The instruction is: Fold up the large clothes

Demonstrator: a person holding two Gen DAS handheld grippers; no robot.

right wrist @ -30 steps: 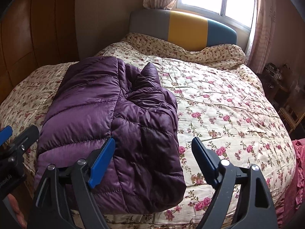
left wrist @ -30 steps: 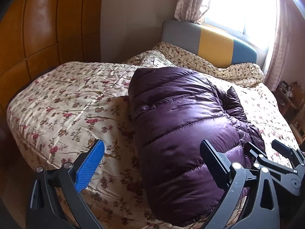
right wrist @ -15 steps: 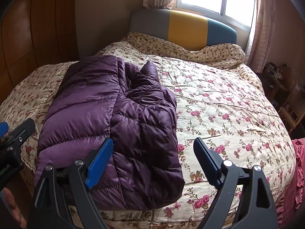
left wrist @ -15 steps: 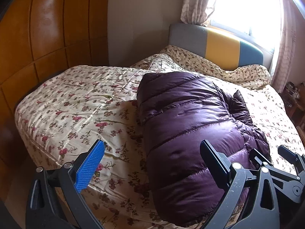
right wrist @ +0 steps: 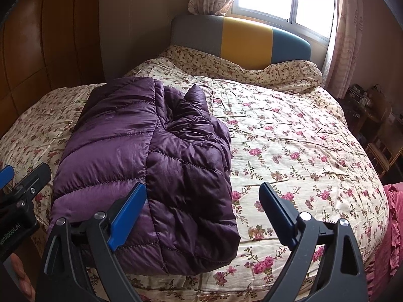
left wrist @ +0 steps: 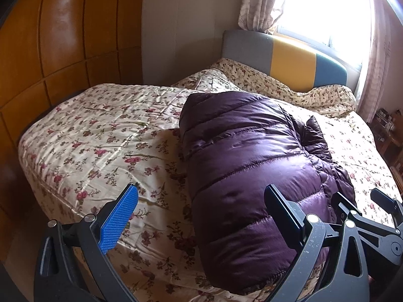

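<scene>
We are holding left gripper (left wrist: 201,216) and right gripper (right wrist: 202,212) wide, gripping nothing. Folded purple jacket (right wrist: 151,166) is lying ahead on bed (right wrist: 302,151), near edge just beyond fingers. Bare quilt is stretching right of right gripper.

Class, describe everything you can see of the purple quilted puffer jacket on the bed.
The purple quilted puffer jacket is shiny, padded fabric stitched in slanting channels. It lies folded into a thick, long bundle on the floral bedspread, near the bed's front edge. One smooth panel covers most of it; darker, crumpled layers show along one side, with a pointed flap sticking up. Only the bedspread touches it: the left tool and right tool are open, holding nothing.
</scene>
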